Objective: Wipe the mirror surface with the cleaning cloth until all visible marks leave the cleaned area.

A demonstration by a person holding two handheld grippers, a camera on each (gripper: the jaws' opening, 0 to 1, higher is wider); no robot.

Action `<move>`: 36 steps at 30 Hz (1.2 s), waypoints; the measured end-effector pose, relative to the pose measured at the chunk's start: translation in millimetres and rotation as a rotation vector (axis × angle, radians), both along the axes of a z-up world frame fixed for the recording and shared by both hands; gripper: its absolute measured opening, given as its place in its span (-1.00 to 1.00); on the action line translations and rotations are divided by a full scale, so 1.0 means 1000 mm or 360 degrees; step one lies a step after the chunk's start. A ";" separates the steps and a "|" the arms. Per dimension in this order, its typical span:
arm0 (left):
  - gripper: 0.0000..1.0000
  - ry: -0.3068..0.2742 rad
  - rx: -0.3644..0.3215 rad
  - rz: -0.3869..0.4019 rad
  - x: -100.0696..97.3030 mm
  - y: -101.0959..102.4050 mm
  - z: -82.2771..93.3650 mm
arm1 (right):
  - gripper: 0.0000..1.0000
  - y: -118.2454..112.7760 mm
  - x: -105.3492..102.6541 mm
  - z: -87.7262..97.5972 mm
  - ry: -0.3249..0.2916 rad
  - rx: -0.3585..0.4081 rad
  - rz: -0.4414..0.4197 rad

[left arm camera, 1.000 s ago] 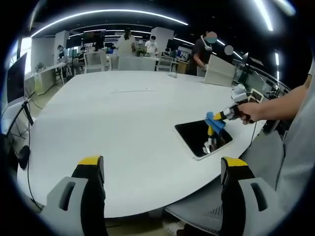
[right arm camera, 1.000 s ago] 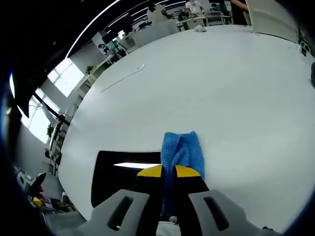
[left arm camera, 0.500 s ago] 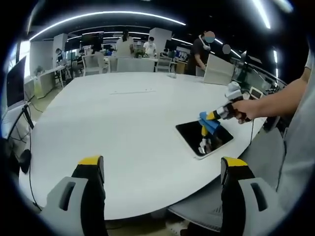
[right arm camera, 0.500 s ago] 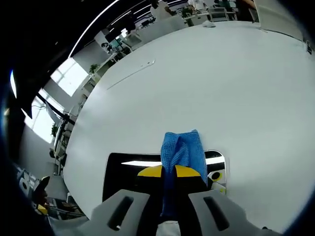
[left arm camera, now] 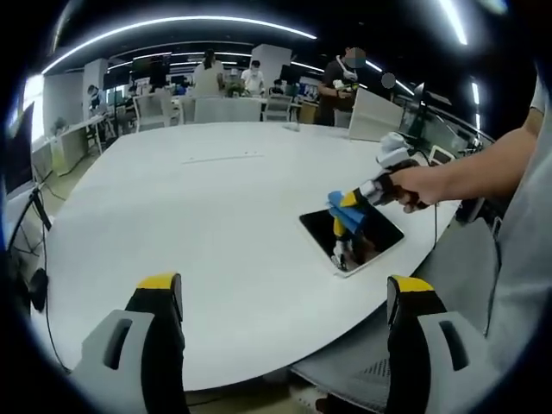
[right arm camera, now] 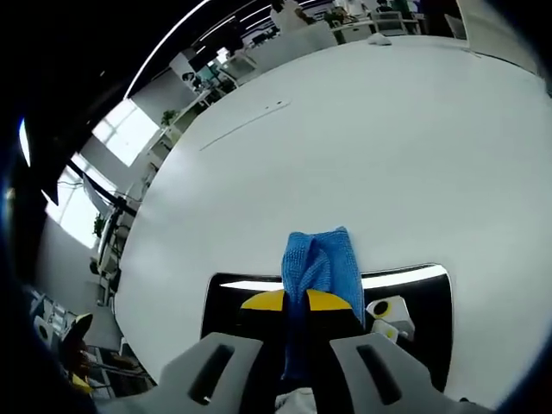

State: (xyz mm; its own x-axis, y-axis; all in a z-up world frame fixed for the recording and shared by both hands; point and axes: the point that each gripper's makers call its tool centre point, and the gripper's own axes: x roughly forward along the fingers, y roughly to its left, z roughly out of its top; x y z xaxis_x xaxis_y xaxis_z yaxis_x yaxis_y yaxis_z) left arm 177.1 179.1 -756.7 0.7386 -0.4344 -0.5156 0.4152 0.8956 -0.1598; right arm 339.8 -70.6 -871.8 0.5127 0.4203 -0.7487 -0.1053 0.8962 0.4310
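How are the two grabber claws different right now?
The right gripper is shut on the blue cloth over the mirror; the left gripper is open and holds nothing. The right one hangs above the mirror, the left one nearer the white table edge. Both have yellow tips.

I see the cleaning cloth (right arm camera: 319, 263) as blue knitted fabric, rough and matt. The mirror (right arm camera: 414, 297) is glossy, dark and smooth, throwing back ceiling lights. The table (left arm camera: 198, 216) looks smooth, matt white. My left claw (left arm camera: 285, 345) looks grey plastic with yellow tips.
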 end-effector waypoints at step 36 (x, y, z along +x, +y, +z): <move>0.98 0.0026 -0.0006 0.0043 -0.004 0.005 -0.001 | -0.96 0.100 0.008 -0.005 0.0027 -0.0018 0.0247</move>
